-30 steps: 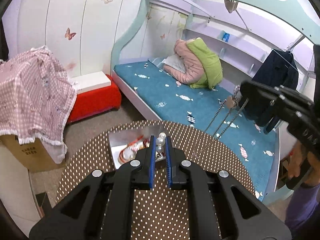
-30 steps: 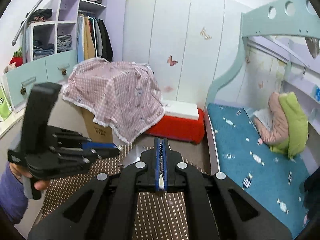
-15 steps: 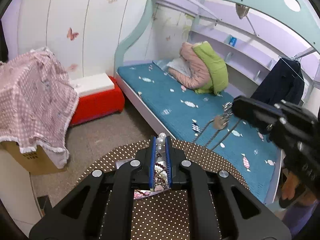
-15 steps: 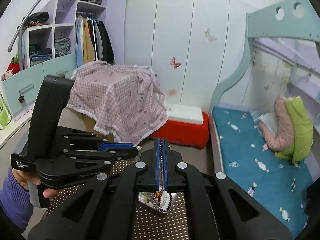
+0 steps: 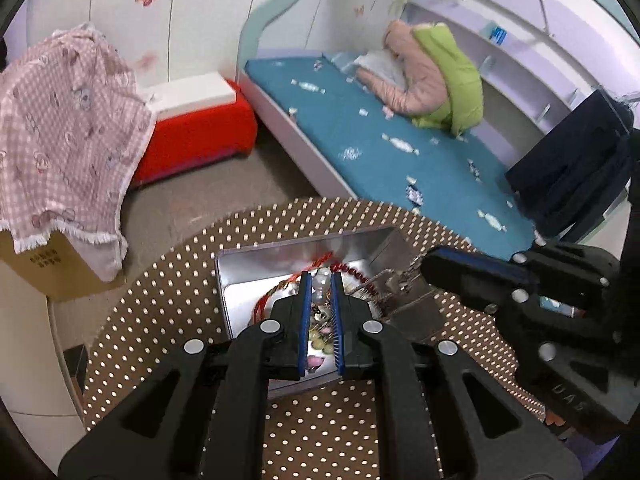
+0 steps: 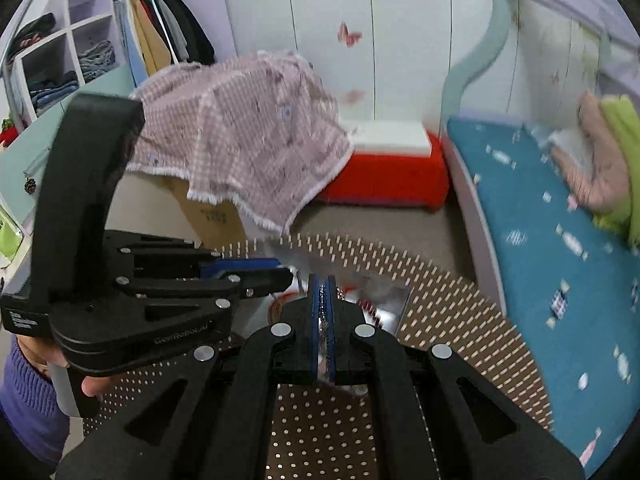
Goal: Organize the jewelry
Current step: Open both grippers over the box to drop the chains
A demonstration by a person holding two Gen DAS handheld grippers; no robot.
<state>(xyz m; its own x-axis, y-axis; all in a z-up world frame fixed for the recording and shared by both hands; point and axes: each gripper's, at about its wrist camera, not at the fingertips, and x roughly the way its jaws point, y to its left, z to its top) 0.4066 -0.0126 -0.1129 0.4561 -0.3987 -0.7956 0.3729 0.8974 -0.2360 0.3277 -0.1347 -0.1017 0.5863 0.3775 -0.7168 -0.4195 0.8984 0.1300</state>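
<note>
Both tongs have dropped over one silver tin.

This is a child's bedroom in a home. On the right of both views lies a bed with a teal spread patterned with sweets, under a curved pale-green bunk frame. A pink and green jacket is heaped on it. White wardrobe doors at the top carry butterfly stickers. At the upper left of the right wrist view, open shelves hold folded clothes beside hanging garments. A pink checked cloth covers a cardboard box, next to a red stool.
</note>
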